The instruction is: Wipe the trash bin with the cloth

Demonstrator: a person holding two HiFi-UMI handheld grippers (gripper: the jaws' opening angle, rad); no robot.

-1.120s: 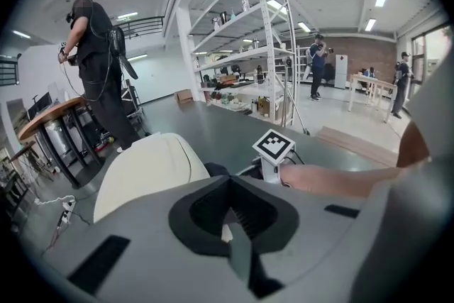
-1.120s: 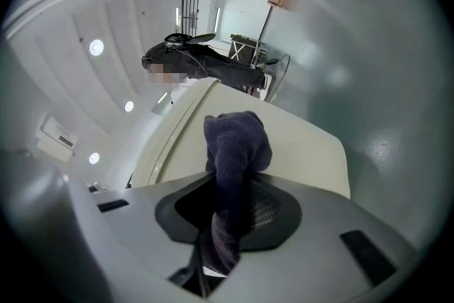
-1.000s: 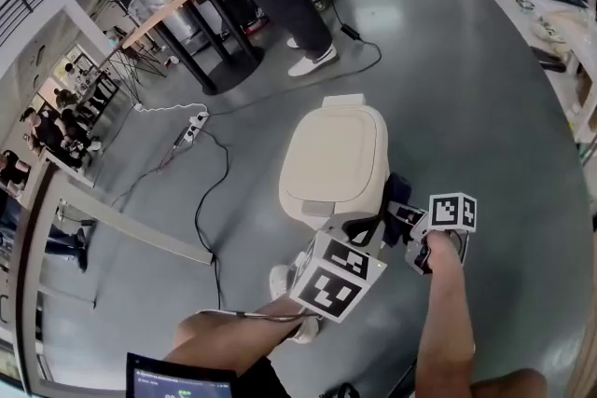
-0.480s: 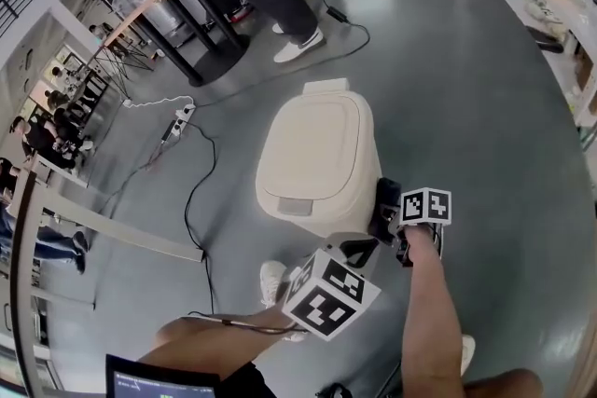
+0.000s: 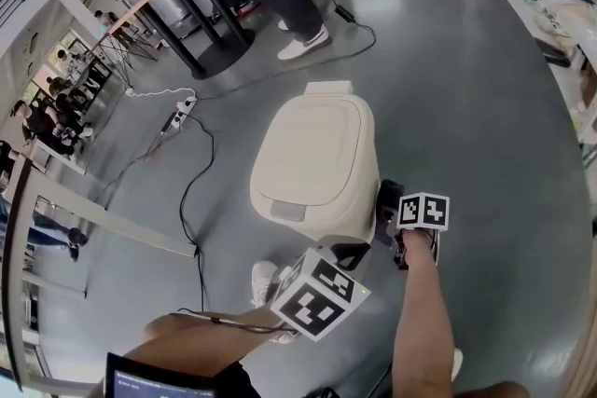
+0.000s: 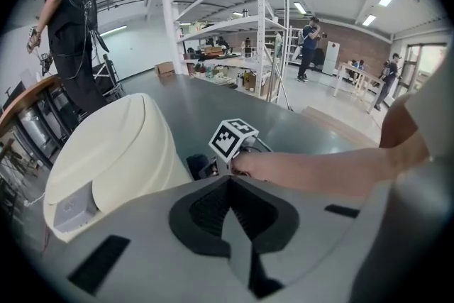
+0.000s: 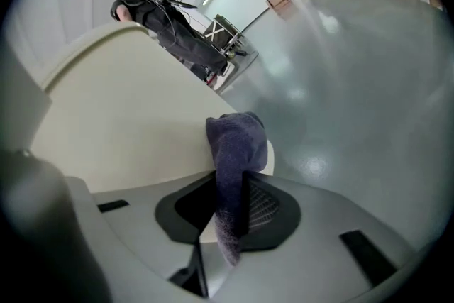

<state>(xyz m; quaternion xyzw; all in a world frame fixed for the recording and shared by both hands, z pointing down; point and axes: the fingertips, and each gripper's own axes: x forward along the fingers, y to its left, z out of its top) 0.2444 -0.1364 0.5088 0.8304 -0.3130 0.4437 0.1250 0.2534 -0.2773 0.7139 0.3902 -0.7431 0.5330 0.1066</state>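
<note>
Right tool (image 7: 230,184) pinches the dark blue folded cloth (image 7: 235,142). We judge the cloth touches the side wall of the cream plastic lidded trash bin (image 7: 120,124), immediately left of this tool. Left tool (image 6: 228,188), pressed together and empty, sits farther off.

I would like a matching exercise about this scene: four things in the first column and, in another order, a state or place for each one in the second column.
Column one
1. trash bin
2. cloth
3. left gripper
4. power strip

Column two
A. shut, with nothing between its jaws
B. white, lies on the floor
C. dark, pinched in the right gripper, beside the trash bin
D. cream, lid closed

Pairs: 1-D, 2-C, 3-A, 4-B
</note>
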